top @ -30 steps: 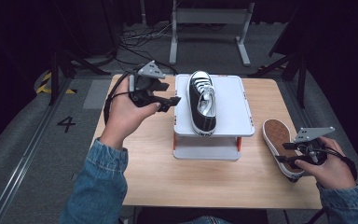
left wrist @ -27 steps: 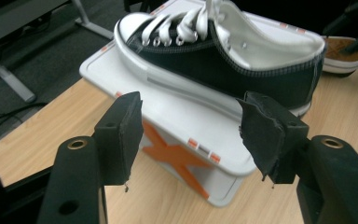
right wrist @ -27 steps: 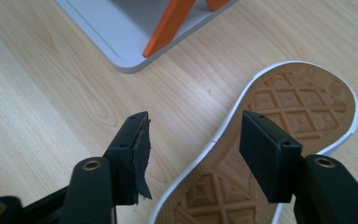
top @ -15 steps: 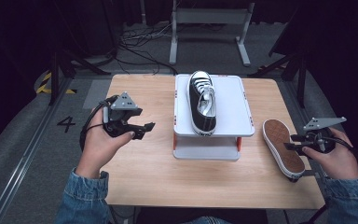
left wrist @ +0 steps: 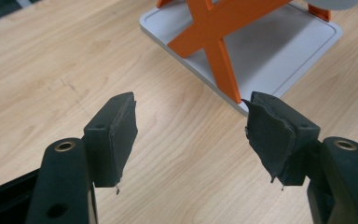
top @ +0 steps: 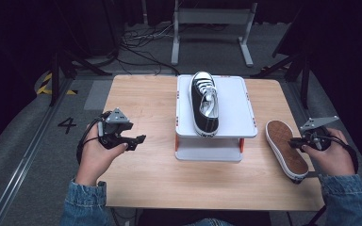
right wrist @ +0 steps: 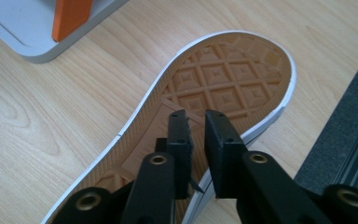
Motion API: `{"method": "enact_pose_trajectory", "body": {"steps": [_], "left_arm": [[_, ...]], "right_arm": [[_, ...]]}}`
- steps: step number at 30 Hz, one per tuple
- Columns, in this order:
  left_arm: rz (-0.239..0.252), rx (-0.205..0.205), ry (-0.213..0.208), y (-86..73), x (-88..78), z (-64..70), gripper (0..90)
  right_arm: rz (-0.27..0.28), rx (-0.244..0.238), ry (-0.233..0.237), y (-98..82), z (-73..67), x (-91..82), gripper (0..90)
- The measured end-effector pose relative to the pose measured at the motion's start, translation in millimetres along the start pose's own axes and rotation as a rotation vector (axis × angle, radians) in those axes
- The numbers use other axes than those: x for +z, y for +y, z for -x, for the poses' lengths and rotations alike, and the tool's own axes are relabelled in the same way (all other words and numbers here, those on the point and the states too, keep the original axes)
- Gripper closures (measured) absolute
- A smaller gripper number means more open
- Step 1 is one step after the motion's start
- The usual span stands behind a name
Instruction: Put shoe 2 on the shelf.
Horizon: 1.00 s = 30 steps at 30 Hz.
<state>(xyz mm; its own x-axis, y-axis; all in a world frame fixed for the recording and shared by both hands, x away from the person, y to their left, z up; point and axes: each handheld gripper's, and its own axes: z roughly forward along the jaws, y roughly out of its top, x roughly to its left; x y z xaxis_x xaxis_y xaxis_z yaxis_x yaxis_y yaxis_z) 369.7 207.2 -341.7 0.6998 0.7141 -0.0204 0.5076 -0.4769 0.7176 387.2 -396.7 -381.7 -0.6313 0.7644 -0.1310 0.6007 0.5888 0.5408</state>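
From the high view, a pale wooden table (top: 146,174) stands in a dark room on a grey floor, with a yellow-and-black tape mark and a painted "4" on the floor to its left and cables and a grey metal frame (top: 212,28) beyond the far edge. At the table's middle stands a white platform (top: 235,113) on orange legs, and a black sneaker (top: 205,101) rests upright on top, toe towards the near side. A second sneaker (top: 286,148) lies sole-up on the table near its right edge, just right of the platform. The left hand (top: 96,155), in a denim sleeve, holds the left gripper (top: 139,141) low over the table's left part, pointing right at the platform and well apart from it. The right hand (top: 330,153) holds the right gripper (top: 293,143) at the right side of the overturned sneaker, pointing left.

In the left gripper view, the two black jaws stand wide apart with nothing between them, above bare wood. Beyond them are the platform's grey base plate (left wrist: 284,51) and an orange cross brace (left wrist: 216,32).

In the right gripper view, the jaws have just been closing and now stand narrow, a slim gap left between the pads. They hang over the white rubber edge of the sneaker's tan, diamond-patterned sole (right wrist: 219,79); whether they pinch that edge I cannot tell. A corner of the platform base sits far left.
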Motion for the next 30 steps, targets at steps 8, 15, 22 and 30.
{"method": "enact_pose_trajectory", "body": {"steps": [8, 15, 22, 30], "left_arm": [[-0.015, -0.028, -0.01, -5.6, 4.4, -2.0, 34.2], [-0.011, -0.03, -0.012, -7.6, 4.0, -4.1, 34.3], [-0.009, -0.034, -0.016, -8.4, 4.3, -4.8, 34.3], [-0.006, -0.037, -0.021, -8.4, 5.6, -5.6, 34.4]], "right_arm": [[-0.04, -0.001, 0.045, -0.5, -3.8, 12.2, 90.0], [-0.029, -0.039, 0.109, 9.3, -21.0, 24.5, 90.0], [-0.107, -0.111, 0.101, 22.5, -45.4, 43.2, 90.0], [0.003, -0.101, 0.1, 21.9, -42.7, 14.2, 90.0]]}}
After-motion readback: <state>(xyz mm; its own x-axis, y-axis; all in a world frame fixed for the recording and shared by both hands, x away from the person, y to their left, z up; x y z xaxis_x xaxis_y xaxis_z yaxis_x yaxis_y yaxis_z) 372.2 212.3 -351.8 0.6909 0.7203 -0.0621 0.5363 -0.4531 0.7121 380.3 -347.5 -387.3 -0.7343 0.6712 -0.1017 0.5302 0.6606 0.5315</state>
